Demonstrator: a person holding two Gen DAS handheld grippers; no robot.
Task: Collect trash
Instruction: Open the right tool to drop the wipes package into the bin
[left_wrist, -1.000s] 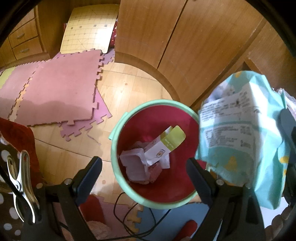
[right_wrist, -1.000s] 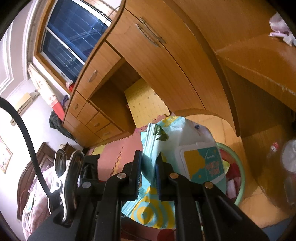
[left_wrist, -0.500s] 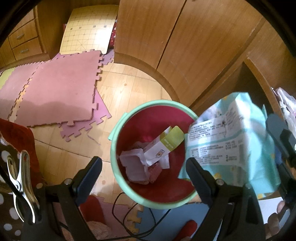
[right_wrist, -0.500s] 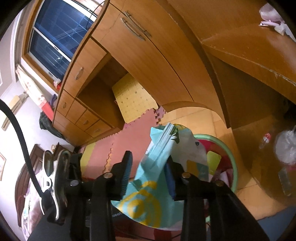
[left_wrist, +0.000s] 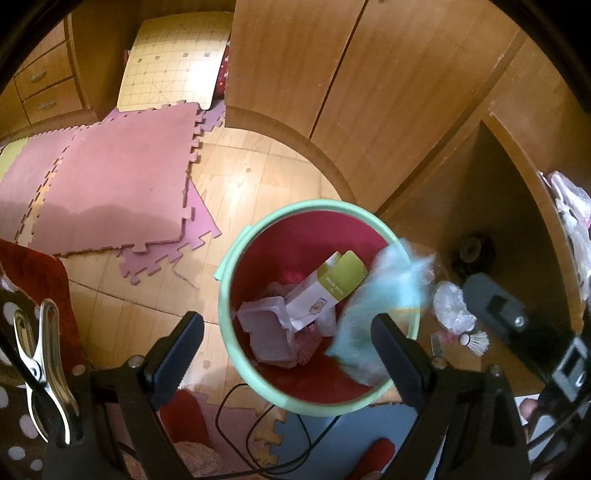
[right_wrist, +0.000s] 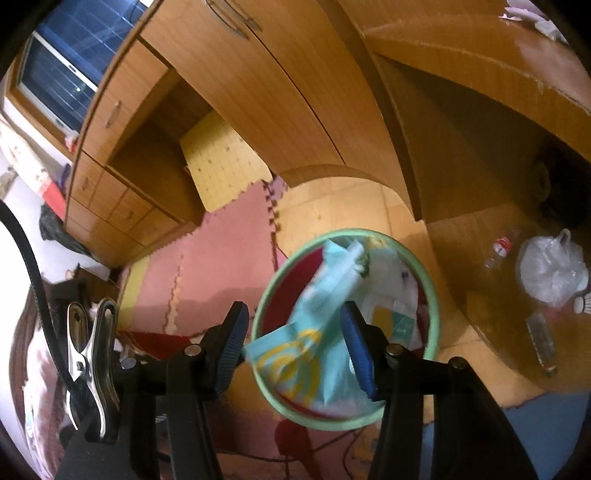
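Black fingers of the left gripper (left_wrist: 288, 354) hang spread and empty above the green-rimmed bin (left_wrist: 236, 254), a blurred blue wrapper (left_wrist: 376, 306) inside it. From the right wrist, the right gripper (right_wrist: 295, 347) gapes, wrapper (right_wrist: 325, 306) loose over the bin (right_wrist: 432, 295).

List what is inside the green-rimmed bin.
Inside the bin: a green-and-white carton, a clear plastic tray, and the blurred blue wipes packet dropping in. Whatever lies beneath them is covered.

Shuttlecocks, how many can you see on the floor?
1. The shuttlecock lies on the wood floor to the right of the bin, just below a clear plastic bag. Others could be hidden behind the right tool.
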